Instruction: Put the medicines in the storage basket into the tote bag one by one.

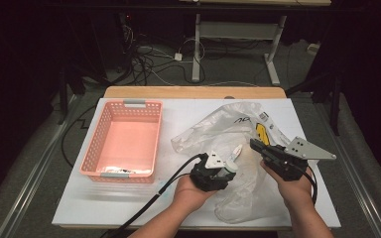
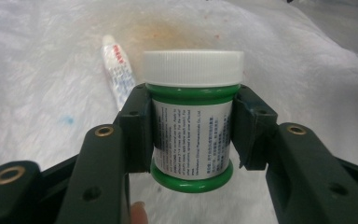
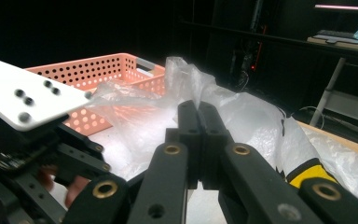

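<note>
My left gripper (image 1: 232, 159) (image 2: 191, 128) is shut on a green jar (image 2: 191, 121) with a white screw cap and a printed label; its jaws clamp the jar's sides just below the cap. It holds the jar (image 1: 235, 154) over a clear plastic bag (image 1: 213, 129) (image 2: 284, 56) at the middle of the table. A small white tube (image 2: 117, 74) lies on the bag beyond the jar. To the right, my right gripper (image 1: 254, 144) (image 3: 198, 109) has its jaws pressed together on a thin fold of the bag (image 3: 256, 121), whose film stands up from their tips.
A pink perforated basket (image 1: 92, 144) (image 3: 98, 74) sits on the white table top at the left, with a small item at its near end. A yellow and black object (image 1: 262, 133) (image 3: 307, 172) lies inside the bag. Cables and table legs are on the floor beyond.
</note>
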Tool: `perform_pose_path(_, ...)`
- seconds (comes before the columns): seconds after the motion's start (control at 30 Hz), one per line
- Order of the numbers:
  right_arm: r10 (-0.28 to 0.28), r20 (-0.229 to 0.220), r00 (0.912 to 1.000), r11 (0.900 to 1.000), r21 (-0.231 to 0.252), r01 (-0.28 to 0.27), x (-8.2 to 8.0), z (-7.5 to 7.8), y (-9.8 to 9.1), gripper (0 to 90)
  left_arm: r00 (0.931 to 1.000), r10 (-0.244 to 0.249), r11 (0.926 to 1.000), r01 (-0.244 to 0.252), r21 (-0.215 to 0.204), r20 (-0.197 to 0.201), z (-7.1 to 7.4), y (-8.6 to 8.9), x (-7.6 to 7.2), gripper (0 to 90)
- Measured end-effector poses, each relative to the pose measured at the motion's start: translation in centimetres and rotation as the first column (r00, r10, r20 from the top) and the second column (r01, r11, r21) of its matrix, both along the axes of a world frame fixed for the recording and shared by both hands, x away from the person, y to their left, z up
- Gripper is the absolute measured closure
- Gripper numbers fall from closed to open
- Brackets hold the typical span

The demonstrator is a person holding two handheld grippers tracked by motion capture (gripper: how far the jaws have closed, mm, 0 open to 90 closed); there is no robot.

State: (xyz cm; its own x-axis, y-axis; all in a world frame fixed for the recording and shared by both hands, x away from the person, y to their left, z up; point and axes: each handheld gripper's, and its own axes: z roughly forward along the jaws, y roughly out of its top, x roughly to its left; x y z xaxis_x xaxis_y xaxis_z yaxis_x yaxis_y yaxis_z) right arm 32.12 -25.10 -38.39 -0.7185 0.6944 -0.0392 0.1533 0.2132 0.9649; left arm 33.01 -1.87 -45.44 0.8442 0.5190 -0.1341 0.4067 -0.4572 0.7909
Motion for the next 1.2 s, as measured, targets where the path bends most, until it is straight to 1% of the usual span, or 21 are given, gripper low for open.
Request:
perform_pose_path(0.2, 0.0, 0.004, 1.0, 1.0, 0.008, 0.0, 0.1, 0.1, 0.0, 90.0, 0.9999, 0.002, 1.0, -0.002, 0.0, 0.011, -0.4, -1.7, 1.2, 53.4)
perform_pose_path(0.23, 0.0, 0.003, 1.0, 1.0, 0.008, 0.0, 0.1, 0.1, 0.0, 90.0, 0.9999, 0.01, 0.9999, -0.01, -0.005, 0.006, -0.5, -2.0, 1.5, 53.4)
perform_pose_path(0.27, 0.0, 0.003, 1.0, 1.0, 0.008, 0.0, 0.1, 0.1, 0.0, 90.0, 0.9999, 0.009, 1.0, -0.009, -0.001, 0.011, -0.6, -2.2, 1.8, 53.4)
perform_pose_path(0.37, -0.001, 0.003, 1.0, 1.0, 0.009, 0.001, 0.1, 0.1, 0.0, 90.0, 0.9997, 0.02, 0.9998, -0.02, -0.007, 0.011, -1.0, -2.8, 2.6, 53.4)
perform_pose_path(0.43, -0.005, 0.0, 1.0, 0.9999, 0.013, 0.005, 0.1, 0.1, -0.1, 90.0, 0.9996, 0.02, 0.9998, -0.02, 0.0, 0.018, -1.3, -3.3, 3.1, 53.3)
perform_pose_path(0.5, -0.006, 0.009, 0.9999, 0.9999, 0.011, 0.005, 0.2, 0.2, -0.2, 90.0, 0.9996, 0.021, 0.9998, -0.021, -0.008, 0.017, -1.5, -3.9, 3.6, 53.3)
perform_pose_path(0.6, -0.015, 0.007, 0.9999, 0.9996, 0.022, 0.015, 0.1, 0.3, -0.5, 90.0, 0.9992, 0.035, 0.9993, -0.034, -0.018, 0.02, -1.7, -4.6, 4.2, 53.3)
perform_pose_path(0.63, -0.017, 0.008, 0.9998, 0.9996, 0.023, 0.017, 0.1, 0.3, -0.6, 90.0, 0.9994, 0.027, 0.9996, -0.027, -0.008, 0.02, -1.6, -4.8, 4.4, 53.3)
perform_pose_path(0.7, -0.02, 0.011, 0.9997, 0.9995, 0.023, 0.02, 0.1, 0.4, -0.7, 90.0, 0.9997, 0.021, 0.9996, -0.021, -0.018, 0.015, -1.7, -5.3, 4.7, 53.3)
perform_pose_path(0.77, -0.024, 0.011, 0.9996, 0.9993, 0.028, 0.024, 0.2, 0.4, -0.8, 90.0, 0.9996, 0.025, 0.9996, -0.024, -0.015, 0.016, -1.8, -5.7, 4.9, 53.3)
perform_pose_path(0.87, -0.025, 0.008, 0.9996, 0.9992, 0.031, 0.025, 0.2, 0.4, -0.9, 90.0, 0.9996, 0.025, 0.9997, -0.025, 0.001, 0.011, -1.9, -6.1, 5.2, 53.3)
perform_pose_path(0.93, -0.026, 0.008, 0.9996, 0.9992, 0.031, 0.025, 0.2, 0.4, -0.9, 90.0, 0.9996, 0.03, 0.9995, -0.03, -0.009, 0.0, -2.0, -6.5, 5.3, 53.3)
perform_pose_path(0.97, -0.026, 0.008, 0.9996, 0.9992, 0.03, 0.025, 0.2, 0.4, -0.9, 90.0, 0.9996, 0.029, 0.9996, -0.029, -0.005, 0.001, -2.0, -6.5, 5.4, 53.3)
perform_pose_path(1.03, -0.025, 0.009, 0.9997, 0.9992, 0.031, 0.025, 0.2, 0.4, -0.9, 90.0, 0.9995, 0.028, 0.9996, -0.028, 0.004, 0.016, -2.0, -6.6, 5.5, 53.3)
perform_pose_path(1.07, -0.024, 0.009, 0.9997, 0.9993, 0.03, 0.023, 0.2, 0.4, -0.9, 90.0, 0.9993, 0.035, 0.9994, -0.035, -0.003, 0.013, -2.1, -6.8, 5.6, 53.3)
perform_pose_path(1.1, -0.023, 0.009, 0.9997, 0.9993, 0.029, 0.023, 0.2, 0.4, -0.9, 90.0, 0.9994, 0.034, 0.9994, -0.034, 0.006, 0.011, -2.1, -6.8, 5.6, 53.3)
perform_pose_path(1.13, -0.023, 0.009, 0.9997, 0.9993, 0.029, 0.022, 0.2, 0.4, -0.9, 90.0, 0.9992, 0.039, 0.9992, -0.039, 0.005, 0.004, -2.1, -6.8, 5.7, 53.3)
perform_pose_path(1.2, -0.022, 0.008, 0.9997, 0.9993, 0.029, 0.022, 0.2, 0.4, -0.9, 90.0, 0.9992, 0.04, 0.9992, -0.04, 0.009, 0.003, -2.2, -6.9, 5.8, 53.2)
